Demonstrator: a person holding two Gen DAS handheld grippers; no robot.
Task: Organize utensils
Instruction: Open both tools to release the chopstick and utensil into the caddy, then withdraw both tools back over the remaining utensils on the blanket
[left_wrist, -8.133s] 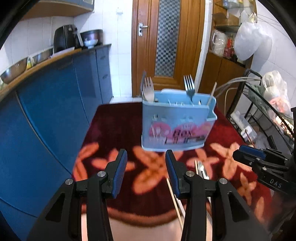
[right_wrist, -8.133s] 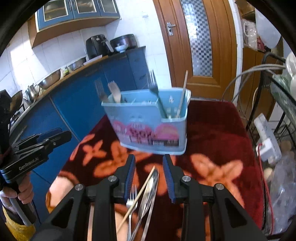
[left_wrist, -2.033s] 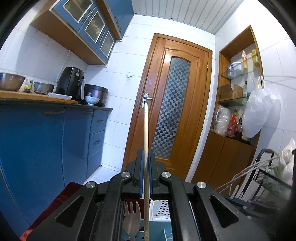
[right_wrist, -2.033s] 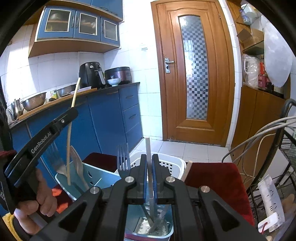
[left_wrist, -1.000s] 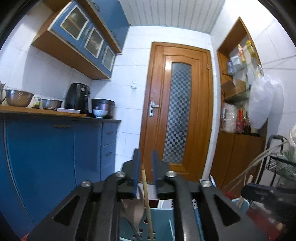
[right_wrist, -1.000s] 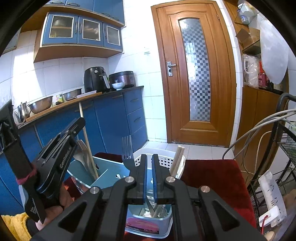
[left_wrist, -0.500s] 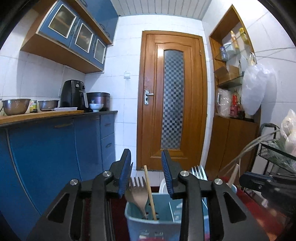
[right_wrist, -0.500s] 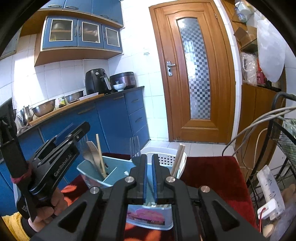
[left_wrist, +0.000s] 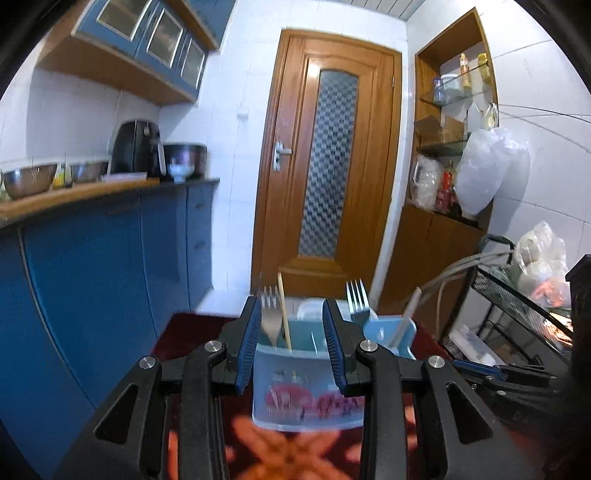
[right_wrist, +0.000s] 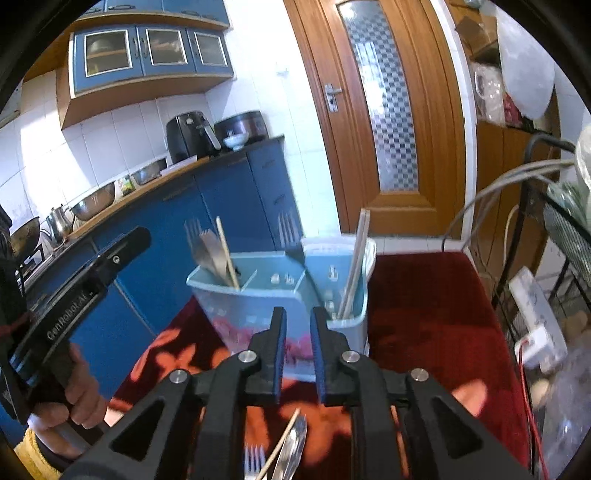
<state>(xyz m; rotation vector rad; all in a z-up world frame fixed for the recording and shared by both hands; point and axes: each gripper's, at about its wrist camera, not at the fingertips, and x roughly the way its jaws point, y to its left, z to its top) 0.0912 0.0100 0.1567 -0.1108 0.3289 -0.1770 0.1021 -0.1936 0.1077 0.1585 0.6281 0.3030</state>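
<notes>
Nearest the right wrist cam, at the bottom edge of the frame, loose utensils lie on the bench cloth (right_wrist: 436, 295): a fork (right_wrist: 254, 458), a wooden chopstick (right_wrist: 281, 443) and a shiny metal piece (right_wrist: 293, 448), prob. a spoon, can't tell for sure. Right tongs (right_wrist: 297, 330) sit just above them, jaws a narrow gap apart, nothing btwn them. Left tongs (left_wrist: 291, 343) are spread wide, empty; thru the gap the caddy shows.

Just beyond both sets of tongs, the light-blue utensil caddy (right_wrist: 258, 295) stands upright on the dark red, orange-flowered cloth, pink print on its front. It's split into compartments. Left-end compartment: a fork w/ tines up (left_wrist: 269, 314), a spoon-like piece and a wooden chopstick (left_wrist: 283, 310), all leaning. Mid section: another fork (left_wrist: 357, 301), tines up. Right-end compartment: pale chopsticks (right_wrist: 356, 258) tilted against the wall. A white slotted basket (right_wrist: 332, 243) sits touching the caddy's back.

In the right cam, the person's left hand (right_wrist: 74, 391) grips the handle of the left tongs at frame left.

Farther back: blue cabinets (left_wrist: 110, 266) w/ steel bowls (left_wrist: 27, 181) and a black air fryer (left_wrist: 136, 147) on top, then a wooden door (left_wrist: 328, 166). Wire rack (left_wrist: 517, 306) stands to the right of the bench.
</notes>
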